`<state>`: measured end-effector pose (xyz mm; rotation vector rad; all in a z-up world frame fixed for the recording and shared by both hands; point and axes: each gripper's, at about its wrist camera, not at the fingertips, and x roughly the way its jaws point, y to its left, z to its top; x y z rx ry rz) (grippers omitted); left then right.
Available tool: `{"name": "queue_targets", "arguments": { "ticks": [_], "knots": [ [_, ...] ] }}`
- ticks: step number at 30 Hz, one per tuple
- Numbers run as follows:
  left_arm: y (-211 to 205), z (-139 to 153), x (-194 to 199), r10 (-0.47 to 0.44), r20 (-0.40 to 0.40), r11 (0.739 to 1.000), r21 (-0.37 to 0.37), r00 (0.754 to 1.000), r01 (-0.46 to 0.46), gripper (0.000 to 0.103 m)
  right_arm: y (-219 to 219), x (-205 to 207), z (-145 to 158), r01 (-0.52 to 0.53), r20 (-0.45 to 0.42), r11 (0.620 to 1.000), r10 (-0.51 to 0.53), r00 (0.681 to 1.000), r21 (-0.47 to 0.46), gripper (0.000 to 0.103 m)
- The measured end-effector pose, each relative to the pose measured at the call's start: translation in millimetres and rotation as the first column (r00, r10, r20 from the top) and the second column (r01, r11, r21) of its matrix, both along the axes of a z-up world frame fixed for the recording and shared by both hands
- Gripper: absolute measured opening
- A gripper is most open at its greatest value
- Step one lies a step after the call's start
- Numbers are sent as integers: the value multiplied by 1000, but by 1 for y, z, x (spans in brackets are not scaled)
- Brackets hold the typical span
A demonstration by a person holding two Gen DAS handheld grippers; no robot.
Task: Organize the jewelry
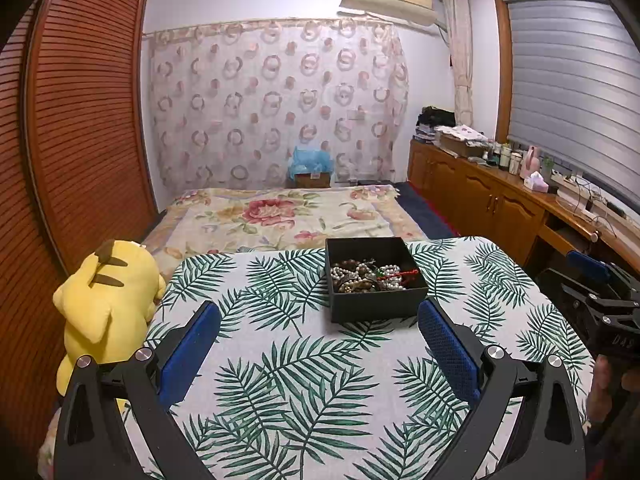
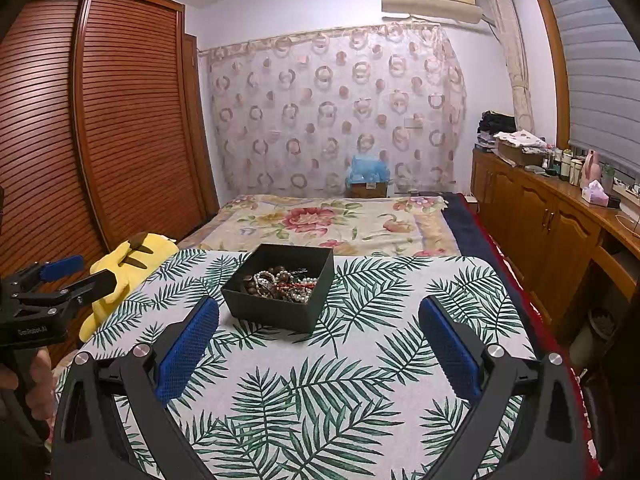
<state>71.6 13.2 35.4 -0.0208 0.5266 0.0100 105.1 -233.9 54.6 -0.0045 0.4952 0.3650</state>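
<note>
Box: a square black box stood on the palm-leaf printed tablecloth, holding tangled bead and pearl jewelry.
Left gripper: spread wide, empty, the box just ahead between its fingertips.
Right gripper: spread wide, empty, the box ahead, toward its left finger.
Hard to see: single jewelry pieces could not be told apart.

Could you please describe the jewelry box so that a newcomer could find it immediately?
Find the table with the palm-leaf cloth at the foot of the flowered bed. Near its far edge sits an open black square box, the only container there, heaped with tangled bead strings.
</note>
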Motion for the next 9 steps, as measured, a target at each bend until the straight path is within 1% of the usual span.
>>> {"name": "queue_targets", "arguments": {
  "ticks": [9],
  "knots": [
    [1,0,0,0,0,1000,-1,1000,0,96,-1,0,-1,2,0,1000,-2,1000,1,101]
  ]
}}
